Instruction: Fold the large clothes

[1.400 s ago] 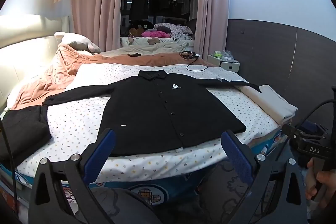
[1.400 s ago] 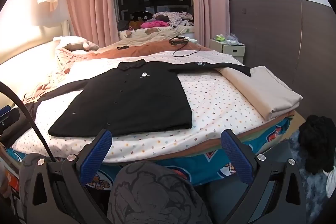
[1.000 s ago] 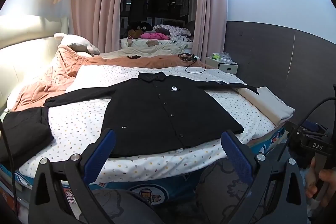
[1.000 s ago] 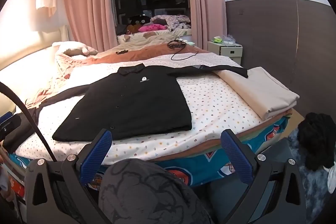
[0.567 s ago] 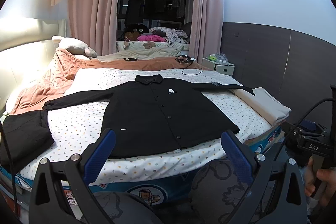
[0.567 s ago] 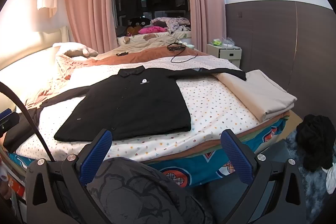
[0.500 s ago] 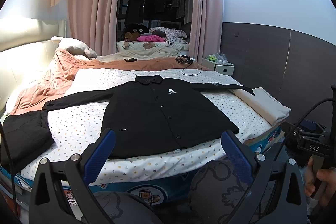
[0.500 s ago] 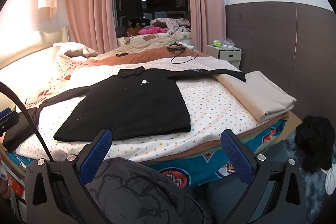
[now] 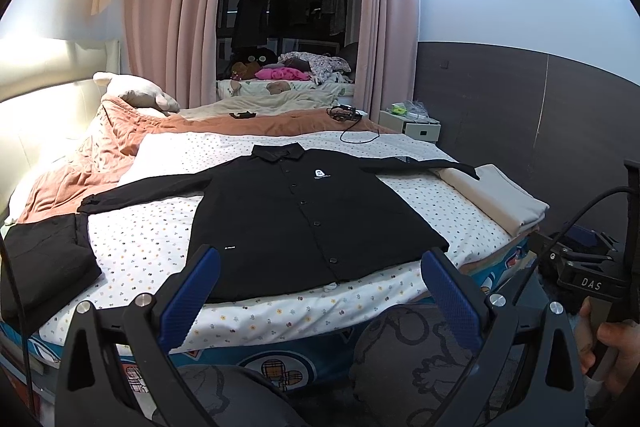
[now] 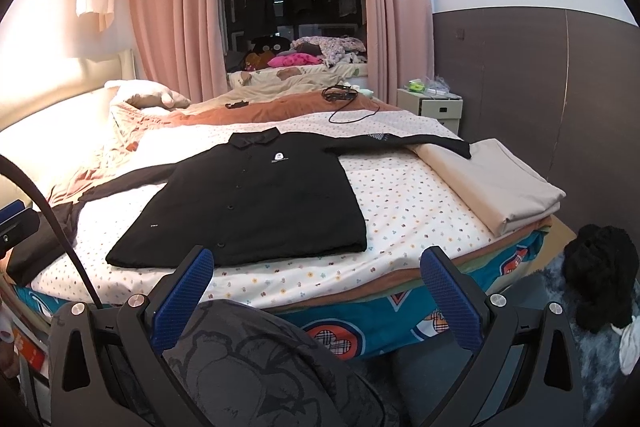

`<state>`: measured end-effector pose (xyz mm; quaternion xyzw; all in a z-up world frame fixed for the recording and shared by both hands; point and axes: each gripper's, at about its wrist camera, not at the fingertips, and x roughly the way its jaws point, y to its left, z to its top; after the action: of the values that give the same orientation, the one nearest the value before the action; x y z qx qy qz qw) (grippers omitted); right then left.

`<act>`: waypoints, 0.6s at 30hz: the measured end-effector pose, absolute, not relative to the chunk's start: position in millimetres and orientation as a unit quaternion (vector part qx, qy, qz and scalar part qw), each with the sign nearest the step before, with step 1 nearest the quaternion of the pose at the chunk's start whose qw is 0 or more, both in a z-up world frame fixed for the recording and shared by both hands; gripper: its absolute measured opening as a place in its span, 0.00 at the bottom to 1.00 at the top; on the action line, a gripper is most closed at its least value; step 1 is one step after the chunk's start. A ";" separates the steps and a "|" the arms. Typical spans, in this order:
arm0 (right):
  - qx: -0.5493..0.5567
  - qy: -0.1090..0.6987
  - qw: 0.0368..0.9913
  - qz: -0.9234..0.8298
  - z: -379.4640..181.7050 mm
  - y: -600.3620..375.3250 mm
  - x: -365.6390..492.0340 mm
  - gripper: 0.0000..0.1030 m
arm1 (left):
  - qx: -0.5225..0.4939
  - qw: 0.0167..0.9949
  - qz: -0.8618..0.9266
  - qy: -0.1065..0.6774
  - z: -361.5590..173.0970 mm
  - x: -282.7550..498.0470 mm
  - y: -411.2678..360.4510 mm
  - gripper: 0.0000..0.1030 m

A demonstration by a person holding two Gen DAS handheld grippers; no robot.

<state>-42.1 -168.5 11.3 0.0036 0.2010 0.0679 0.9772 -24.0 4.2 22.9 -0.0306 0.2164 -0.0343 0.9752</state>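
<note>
1. Garment position: the black button-up shirt lies flat, front up, on the dotted bedsheet. Its collar points to 12 o'clock and its hem to 6 o'clock, near the foot edge of the bed. One sleeve runs out toward 9 o'clock. The other runs toward 2 o'clock, and its cuff rests on the folded beige blanket.

2. Left gripper: jaws spread wide, blue pads empty, held off the foot of the bed. No contact with the shirt.

3. Right gripper: jaws likewise wide apart and empty, held over the person's knee, well short of the hem.

4. Change over the last 1.4 s: both wrist views pull back slightly. The bed sits lower and smaller in each frame, and more of the person's patterned trousers shows at 6 o'clock. The shirt's outline and sleeve positions are unchanged.

5. Meaning for the task: no fold is started. The garment is spread and ready, and both tools are free. This reads as a standoff before the first approach.

6. Likely first step, as a judgement: bring a sleeve in over the body panel. The cuff on the blanket sits raised and may drag when lifted.

7. Other item: a dark folded garment lies at 9 o'clock on the bed edge, apart from the shirt's body.
</note>
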 end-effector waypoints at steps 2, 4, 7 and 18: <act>0.004 0.201 0.977 0.068 10.7 -169.0 -42.6 1.00 | -0.030 0.975 -0.035 0.216 23.1 -24.1 4.1 1.00; 0.004 0.202 0.977 0.066 10.2 -169.9 -42.5 1.00 | -0.030 0.975 -0.034 0.216 23.1 -24.0 3.7 1.00; 0.004 0.200 0.978 0.062 9.3 -168.4 -45.3 1.00 | -0.031 0.975 -0.034 0.216 23.0 -24.0 3.2 1.00; 0.006 0.200 0.978 0.060 10.2 -169.4 -50.3 1.00 | -0.029 0.975 -0.038 0.216 23.4 -28.1 -1.9 1.00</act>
<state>-50.3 -169.4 10.2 0.0062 0.1996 0.0602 0.9780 -28.1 -1.9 23.4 -0.0292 0.2164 -0.0379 0.9751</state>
